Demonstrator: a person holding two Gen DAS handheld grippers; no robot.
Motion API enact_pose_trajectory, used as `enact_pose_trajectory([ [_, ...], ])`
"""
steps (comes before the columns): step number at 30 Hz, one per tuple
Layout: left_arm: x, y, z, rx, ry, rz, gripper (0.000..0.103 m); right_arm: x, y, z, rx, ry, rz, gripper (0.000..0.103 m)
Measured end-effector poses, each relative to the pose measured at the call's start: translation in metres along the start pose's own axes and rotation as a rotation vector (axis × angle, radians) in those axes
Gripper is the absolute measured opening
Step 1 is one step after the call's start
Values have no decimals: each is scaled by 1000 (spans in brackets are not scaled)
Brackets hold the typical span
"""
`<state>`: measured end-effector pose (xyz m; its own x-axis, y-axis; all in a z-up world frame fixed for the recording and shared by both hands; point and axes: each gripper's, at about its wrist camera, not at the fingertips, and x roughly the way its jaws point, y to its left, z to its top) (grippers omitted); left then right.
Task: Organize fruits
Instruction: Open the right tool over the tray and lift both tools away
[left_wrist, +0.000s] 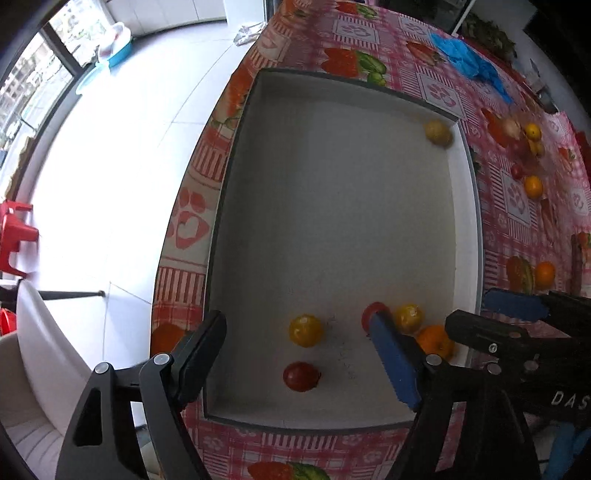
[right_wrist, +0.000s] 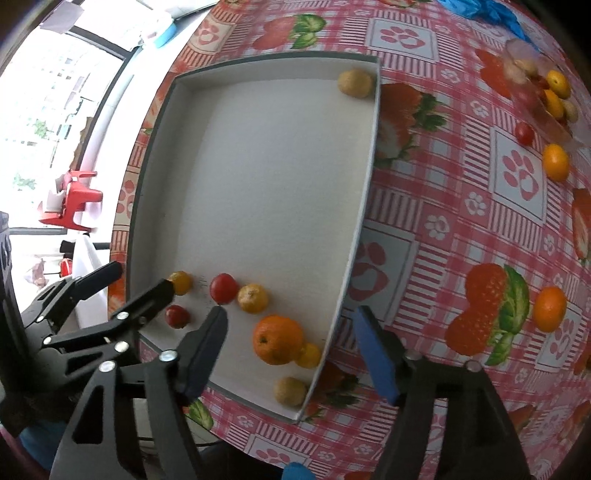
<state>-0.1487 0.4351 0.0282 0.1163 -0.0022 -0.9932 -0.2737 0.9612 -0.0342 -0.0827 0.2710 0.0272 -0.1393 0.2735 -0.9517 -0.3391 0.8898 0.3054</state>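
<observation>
A shallow grey box (left_wrist: 236, 155) (right_wrist: 155, 122) lies on the red checked tablecloth. It holds several small fruits: a yellow one (left_wrist: 306, 329), a red one (left_wrist: 301, 376), a large orange (right_wrist: 277, 339) and a tan one (right_wrist: 355, 83) in its far corner. My left gripper (left_wrist: 295, 350) is open and empty above the box's near end. My right gripper (right_wrist: 290, 325) is open and empty above the box's near right corner. It also shows in the left wrist view (left_wrist: 491, 314).
More fruits lie on the cloth right of the box: oranges (right_wrist: 550, 308) (right_wrist: 555, 161), a red tomato (right_wrist: 524, 133) and a small pile (right_wrist: 554, 96). Blue plastic (left_wrist: 469, 59) lies at the far end. The table edge and white floor (left_wrist: 110, 166) are left.
</observation>
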Motion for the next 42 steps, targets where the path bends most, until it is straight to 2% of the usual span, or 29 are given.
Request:
enact_pose_trajectory([
  [4,-2,7,-4,-8,6,15,81,-2,-7,-8,-8,-7,-61,84],
  [9,-5,20,-16,-18,17,23,81,4,-30,-28,13,19,-133,96],
  [17,-6,30,-39,14,40,44,81,11,-76,-58,141,71,-152,96],
  [23,3,17,-47,52,59,62,81,12,-107,-70,209,102,-176,96],
  [25,9,8,-46,89,55,102,81,9,-124,-79,215,113,-187,96],
  [28,18,0,-47,135,59,238,81,12,-136,-89,218,133,-225,96],
  [29,17,0,-46,126,57,228,81,15,-139,-93,222,141,-233,96],
  [30,15,0,-45,102,59,200,81,17,-143,-100,228,146,-242,102],
  [34,5,-8,-37,67,43,90,81,19,-149,-109,228,139,-255,103],
  [37,2,-28,-26,105,31,40,81,24,-143,-113,192,147,-288,103],
  [39,5,-41,-21,136,31,28,81,32,-127,-112,164,148,-310,103],
  [42,12,-62,-12,168,44,11,81,31,-130,-114,162,138,-307,103],
])
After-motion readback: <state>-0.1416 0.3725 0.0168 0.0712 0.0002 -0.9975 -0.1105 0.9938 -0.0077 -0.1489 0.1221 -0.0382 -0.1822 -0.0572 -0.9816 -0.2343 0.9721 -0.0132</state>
